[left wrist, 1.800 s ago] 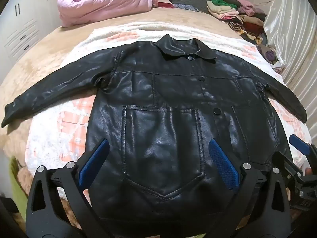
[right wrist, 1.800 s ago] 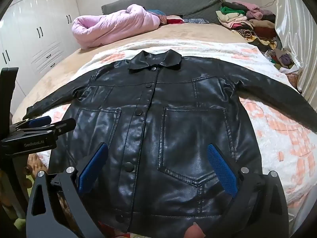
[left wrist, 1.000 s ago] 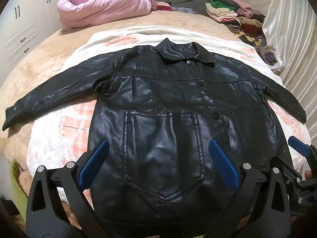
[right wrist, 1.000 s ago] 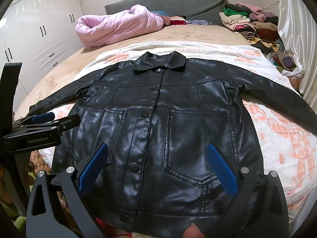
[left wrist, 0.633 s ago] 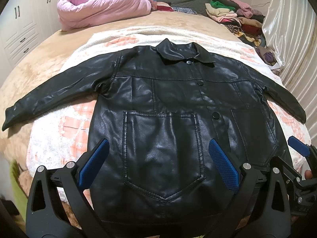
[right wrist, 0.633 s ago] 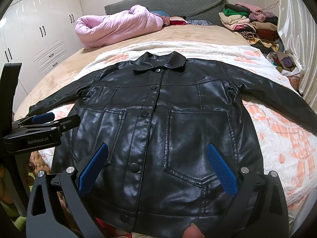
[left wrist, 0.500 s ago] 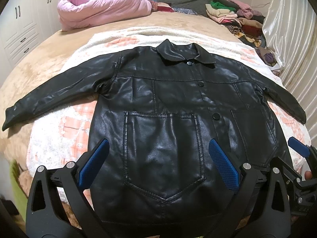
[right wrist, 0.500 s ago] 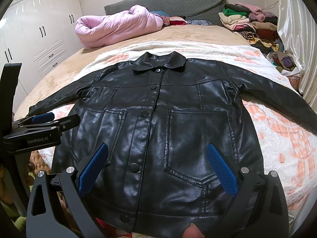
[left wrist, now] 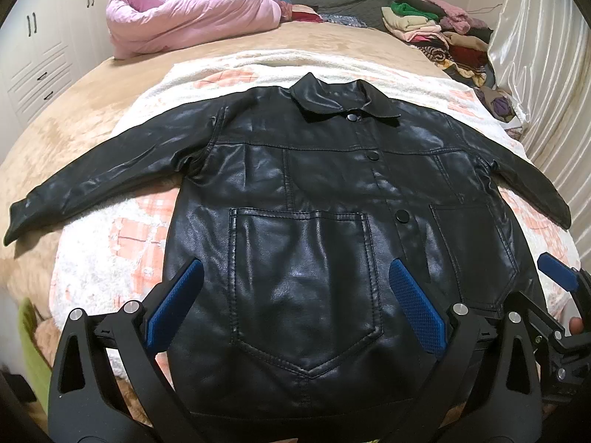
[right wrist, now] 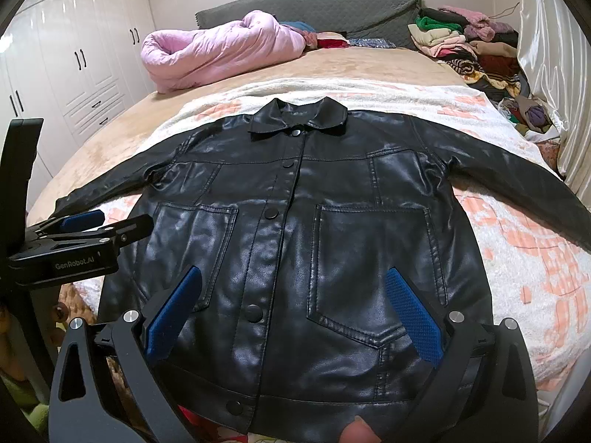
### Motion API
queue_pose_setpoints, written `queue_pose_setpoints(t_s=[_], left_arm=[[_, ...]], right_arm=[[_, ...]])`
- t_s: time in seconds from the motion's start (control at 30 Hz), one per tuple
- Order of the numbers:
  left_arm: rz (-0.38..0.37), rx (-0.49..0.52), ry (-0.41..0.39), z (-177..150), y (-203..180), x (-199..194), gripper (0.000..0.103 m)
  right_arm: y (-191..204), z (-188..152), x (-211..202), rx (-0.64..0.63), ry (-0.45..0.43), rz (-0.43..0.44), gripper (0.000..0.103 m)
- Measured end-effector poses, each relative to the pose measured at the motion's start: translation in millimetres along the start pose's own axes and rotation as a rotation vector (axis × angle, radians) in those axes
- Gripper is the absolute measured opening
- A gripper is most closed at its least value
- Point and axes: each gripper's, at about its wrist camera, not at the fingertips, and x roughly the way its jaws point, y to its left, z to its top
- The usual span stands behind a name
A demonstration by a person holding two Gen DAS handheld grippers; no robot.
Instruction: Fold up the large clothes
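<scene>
Left wrist view
Jacket: one black leather jacket (left wrist: 306, 243) lies flat and buttoned on the bed (left wrist: 92, 110), hem at the near edge, collar toward the headboard.
Left claw: the left claw (left wrist: 295, 306) hangs over the hem with jaws spread wide, gripping nothing.
Step advice: I judge the first fold is not yet begun; take the left sleeve (left wrist: 99, 170) near its cuff and carry it across the chest without dragging the body.
Count: two sleeves, three snaps showing, one pink quilt (left wrist: 188, 14).

Right wrist view
Right claw: the right claw (right wrist: 295, 306) is likewise wide open and empty above the hem.
Count: two chest pockets, five snaps, one clothes pile (right wrist: 469, 48) at the far right corner.
</scene>
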Motion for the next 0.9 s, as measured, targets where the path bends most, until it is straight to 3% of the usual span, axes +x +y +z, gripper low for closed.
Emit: queue_pose_setpoints(t_s=[0.9], left_arm=[[-0.017,0.013,0.005,11,-4,10,0.094]], right_arm=[[0,16,4,-0.005,-0.008,-0.008,0.099]])
